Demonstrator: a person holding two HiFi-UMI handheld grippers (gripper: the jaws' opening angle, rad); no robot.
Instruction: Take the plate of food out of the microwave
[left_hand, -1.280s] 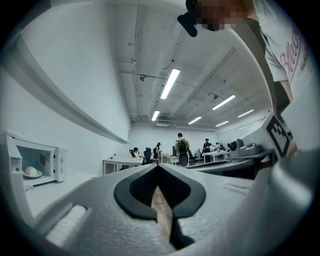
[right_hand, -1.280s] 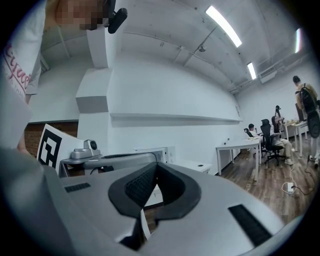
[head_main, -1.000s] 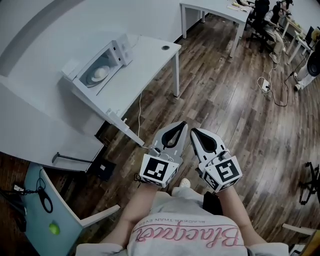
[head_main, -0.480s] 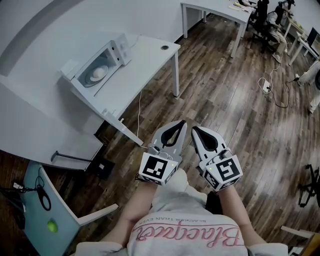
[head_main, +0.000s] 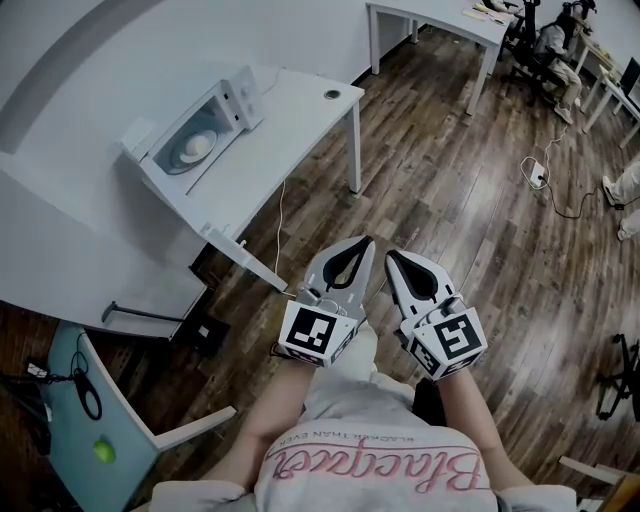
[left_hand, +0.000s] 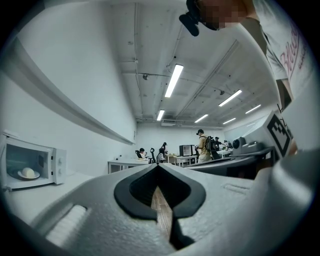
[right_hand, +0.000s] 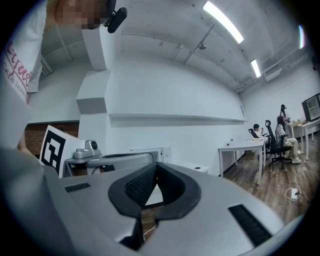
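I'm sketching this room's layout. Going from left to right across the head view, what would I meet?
White box-shaped microwave → left gripper → right gripper → white power strip on the wooden floor.

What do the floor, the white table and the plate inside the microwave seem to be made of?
Floor: wood or wood-look laminate, dark brown with a slight sheen; long planks with grain show.
White table: probably laminated board, smooth and matt; the top is evenly white with no grain.
Plate: likely glazed ceramic, white and smooth, though plastic cannot be excluded from this far away.
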